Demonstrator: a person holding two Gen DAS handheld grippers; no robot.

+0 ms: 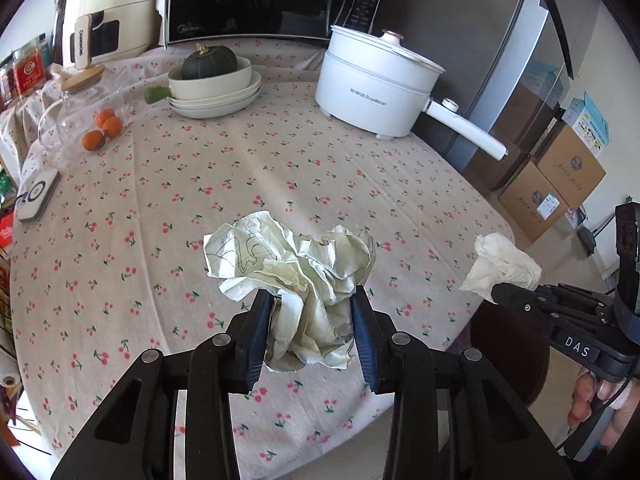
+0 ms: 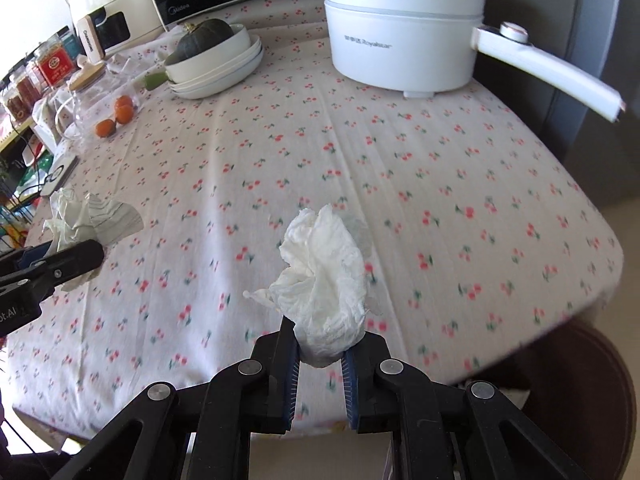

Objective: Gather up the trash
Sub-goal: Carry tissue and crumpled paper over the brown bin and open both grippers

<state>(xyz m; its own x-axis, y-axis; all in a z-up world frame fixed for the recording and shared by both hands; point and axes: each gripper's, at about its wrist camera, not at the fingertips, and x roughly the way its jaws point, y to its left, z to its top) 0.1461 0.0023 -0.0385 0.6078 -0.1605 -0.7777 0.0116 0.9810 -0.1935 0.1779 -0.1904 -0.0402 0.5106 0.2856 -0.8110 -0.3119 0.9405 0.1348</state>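
The left gripper (image 1: 312, 312) is closed on a crumpled sheet of lined paper (image 1: 292, 276), its blue-padded fingers (image 1: 258, 320) pressing the wad from both sides. The paper is pale yellow-green with pen scribbles, and it is held above the cherry-print tablecloth (image 1: 240, 168), toward the near edge of the table. In the right wrist view the same wad (image 2: 92, 216) shows at the left edge, beyond the dark tip of the left gripper (image 2: 86, 256).

The right gripper (image 2: 320, 344) is clamped on a crumpled white tissue (image 2: 324, 272); its fingers (image 2: 290, 348) nip the lower end and the rest fans upward between them. In the left wrist view the tissue (image 1: 504, 268) sits to the right of the paper wad, at the tablecloth's right edge, held by the right gripper (image 1: 500, 292), with the person's hand (image 1: 600, 408) partly in view below it.

Beyond the paper wad, at the far side of the tablecloth, stand a white Royalstar electric pot (image 1: 372, 80) with a long handle, a stack of cream dishes (image 1: 216, 92) holding a dark green squash (image 1: 210, 62), and a black Midea microwave (image 1: 256, 0). Left of the dishes a glass jar (image 1: 80, 116) lies beside small oranges (image 1: 104, 128). A white gadget (image 1: 38, 196) rests at the tablecloth's left edge. Cardboard boxes (image 1: 552, 184) sit on the floor to the right of the pot.
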